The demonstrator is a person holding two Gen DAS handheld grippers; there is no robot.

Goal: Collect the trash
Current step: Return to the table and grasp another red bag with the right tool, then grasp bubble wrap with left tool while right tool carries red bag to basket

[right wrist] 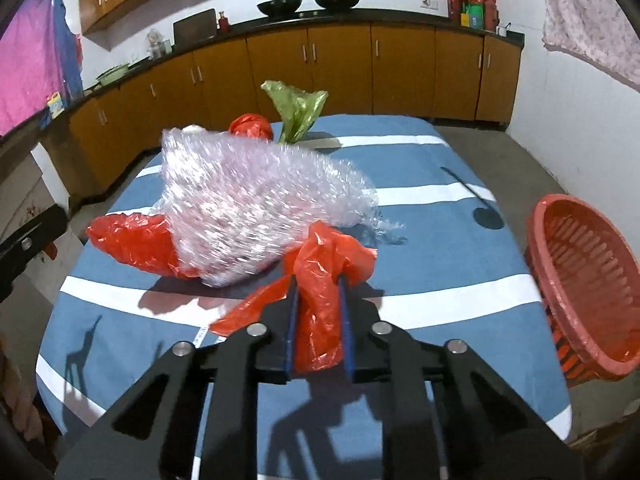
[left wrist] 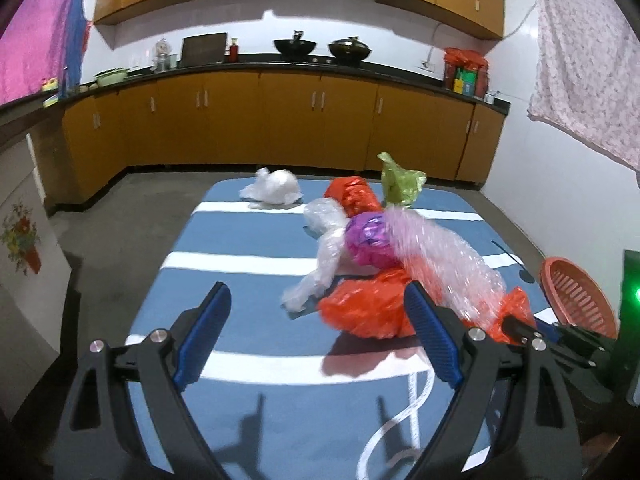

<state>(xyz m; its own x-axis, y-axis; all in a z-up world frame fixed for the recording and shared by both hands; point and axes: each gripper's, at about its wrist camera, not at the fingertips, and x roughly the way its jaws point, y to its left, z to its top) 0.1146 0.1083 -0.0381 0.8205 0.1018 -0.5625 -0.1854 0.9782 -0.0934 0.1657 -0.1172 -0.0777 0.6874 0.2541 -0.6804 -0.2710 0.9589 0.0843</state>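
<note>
Right gripper point(right wrist: 318, 280) has its fingers clamped on a twisted end of the red plastic bag point(right wrist: 320, 312) at lower centre of the right wrist view, bubble wrap point(right wrist: 256, 200) heaped just behind. Left gripper point(left wrist: 320, 312) hangs wide open over the striped bench point(left wrist: 248, 236), holding nothing. Red basket point(right wrist: 584, 280) sits at the right edge.

red bag point(right wrist: 316, 312), blue-white striped tablecloth point(right wrist: 420, 240)
</note>
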